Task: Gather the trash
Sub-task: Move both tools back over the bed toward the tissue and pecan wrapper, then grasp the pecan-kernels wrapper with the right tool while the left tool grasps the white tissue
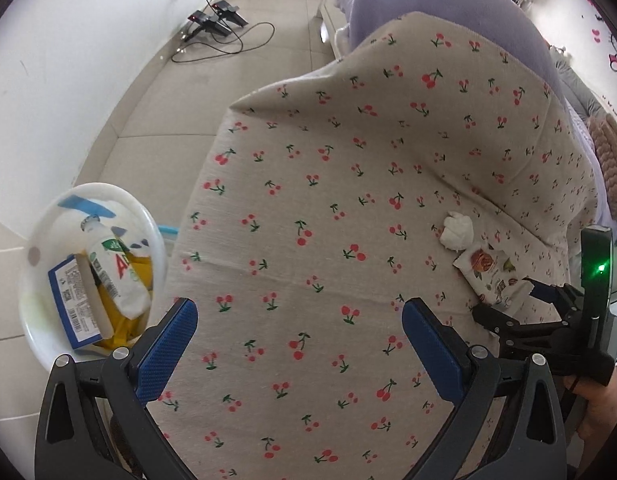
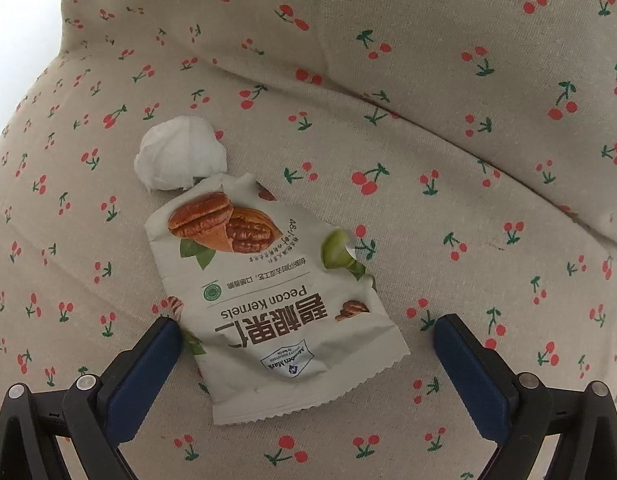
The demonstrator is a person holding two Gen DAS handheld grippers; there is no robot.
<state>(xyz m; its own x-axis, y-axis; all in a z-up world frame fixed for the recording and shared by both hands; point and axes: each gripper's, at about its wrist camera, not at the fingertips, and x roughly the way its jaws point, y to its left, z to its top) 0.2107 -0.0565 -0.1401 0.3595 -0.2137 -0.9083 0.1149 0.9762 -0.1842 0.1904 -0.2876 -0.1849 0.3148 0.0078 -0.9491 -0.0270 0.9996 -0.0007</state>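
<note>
A: Jaws, right gripper (image 2: 306,344): spread wide, holding nothing. Snack packet (image 2: 268,292) lies flat on the table between them, its near-left edge touching the left pad (image 2: 148,364), the right pad well apart from it.

B: Item beside it?

A: Tissue wad (image 2: 180,154), white, crumpled, touching the packet's far torn corner. Both rest on the cherry-print cloth (image 2: 468,160) covering the table.

B: Jaws, left gripper (image 1: 300,344)?

A: Spread wide, empty, hovering over bare cloth. Nothing lies between them. Packet and wad sit off to the right, near the other gripper.

B: Bin?

A: White bin (image 1: 156,248), on the floor just beside the table's left edge. Contents: a bottle (image 1: 112,268), a blue-and-white box (image 1: 74,304), something yellow underneath.

B: Progress?

A: By my reckoning, well along. Several pieces binned; two left on the table, packet and wad. Packet looks next, since the right jaws already straddle it; they need only press together, then carry it across to the bin.
</note>
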